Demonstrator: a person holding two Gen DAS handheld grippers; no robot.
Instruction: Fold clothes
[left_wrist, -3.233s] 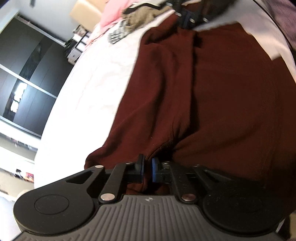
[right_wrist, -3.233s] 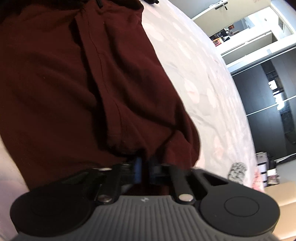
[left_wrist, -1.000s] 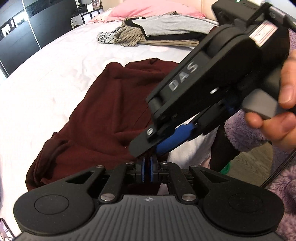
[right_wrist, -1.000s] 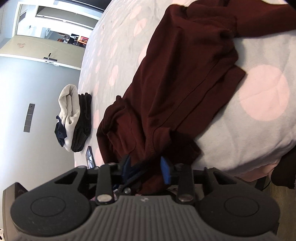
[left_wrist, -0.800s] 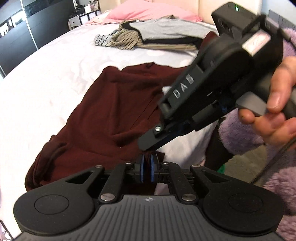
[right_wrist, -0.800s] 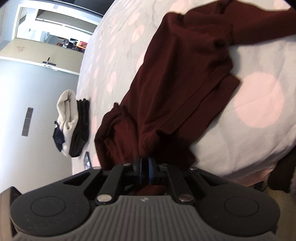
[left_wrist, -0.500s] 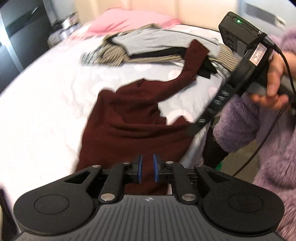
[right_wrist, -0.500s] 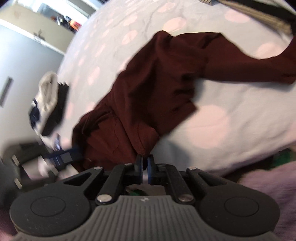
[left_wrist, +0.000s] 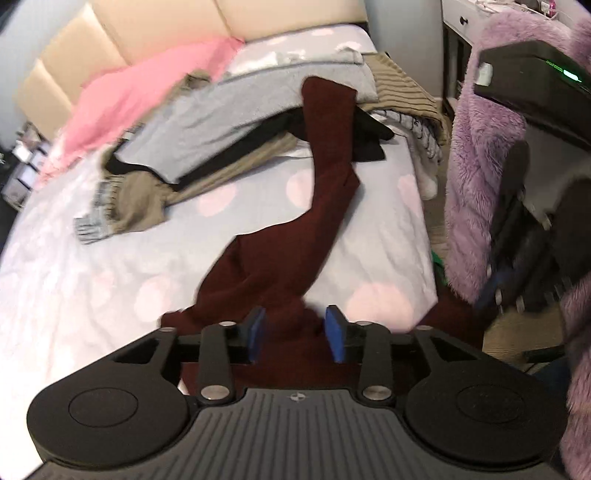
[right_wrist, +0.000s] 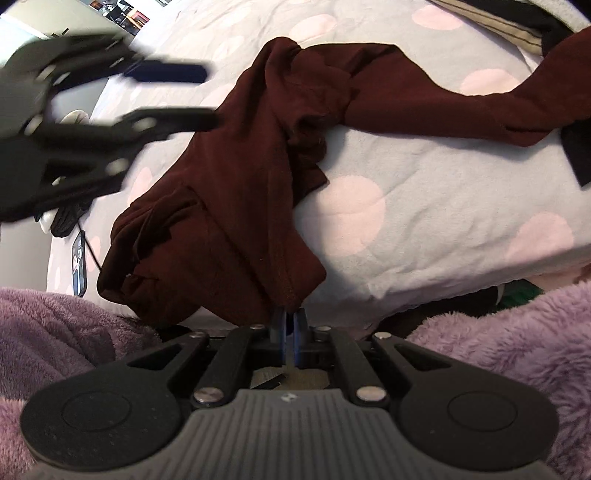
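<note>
A dark maroon garment (left_wrist: 325, 206) lies crumpled across the polka-dot bed, one long part reaching up onto the clothes pile. In the right wrist view the maroon garment (right_wrist: 243, 177) hangs over the bed's near edge. My right gripper (right_wrist: 290, 321) is shut on its hem at that edge. My left gripper (left_wrist: 293, 332) is open, its blue pads (left_wrist: 256, 330) spread above the garment's near end, holding nothing. The left gripper also shows blurred in the right wrist view (right_wrist: 170, 96), open above the bed.
A pile of grey, beige, black and striped clothes (left_wrist: 221, 122) lies near the pink pillow (left_wrist: 140, 92) and beige headboard (left_wrist: 110, 33). The bedsheet (right_wrist: 443, 206) has pink dots. A purple fluffy sleeve (left_wrist: 480, 173) is at the right. A folded stack (right_wrist: 62, 214) sits far left.
My left gripper has opened, let go of the maroon garment and swung toward the headboard. My right gripper stays shut on the hem and has pulled back to the bed edge.
</note>
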